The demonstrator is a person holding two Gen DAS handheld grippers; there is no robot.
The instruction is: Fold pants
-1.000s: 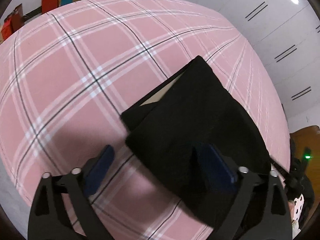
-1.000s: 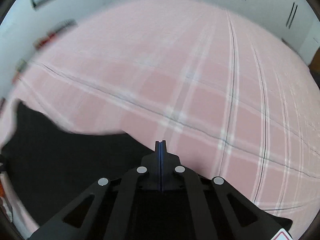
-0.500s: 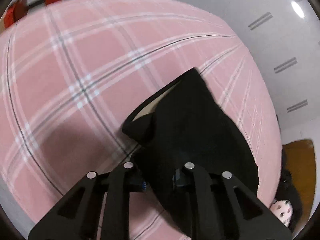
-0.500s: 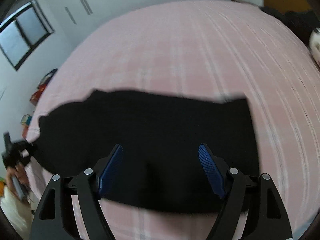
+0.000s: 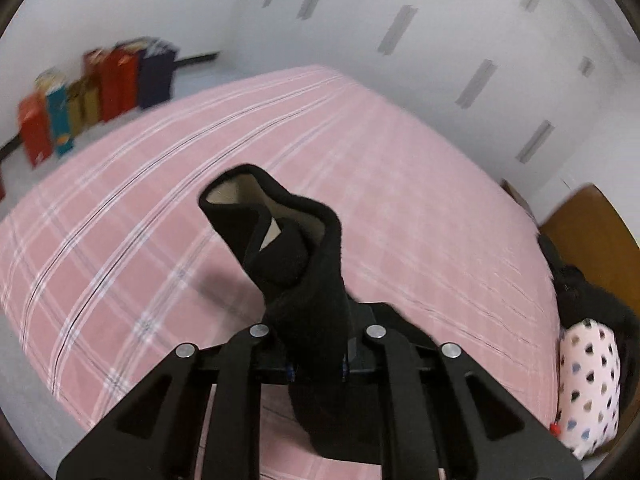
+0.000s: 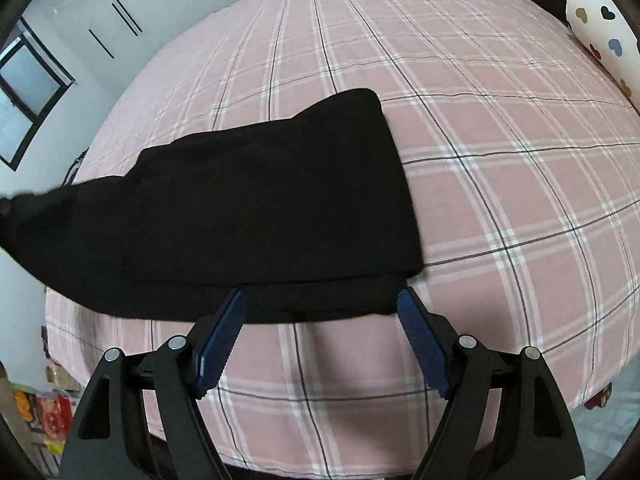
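The black pants (image 6: 256,208) lie folded across the pink plaid bed (image 6: 500,152), a long dark band running from the left edge of my right wrist view to a squared-off end near the middle of the mattress. The near edge shows stacked layers, one lip of cloth sitting just above another.

In my left wrist view one end of the pants (image 5: 296,264) is raised off the bed (image 5: 132,240); it stands up in a bunched fold with a pale lining showing inside. My left gripper (image 5: 316,368) is closed tight on that cloth, its fingers pressed together with the fabric pinched between them.

My right gripper (image 6: 320,332) is spread wide and holds nothing. Its blue ribbed fingers (image 6: 222,340) sit on either side of the near edge of the pants, tips at or just short of the cloth; I cannot tell if they touch it.

A white pillow with heart shapes (image 6: 604,28) lies at the far corner of the bed, beside a dark heap (image 5: 580,292). Coloured boxes (image 5: 92,92) stand along the wall beyond.
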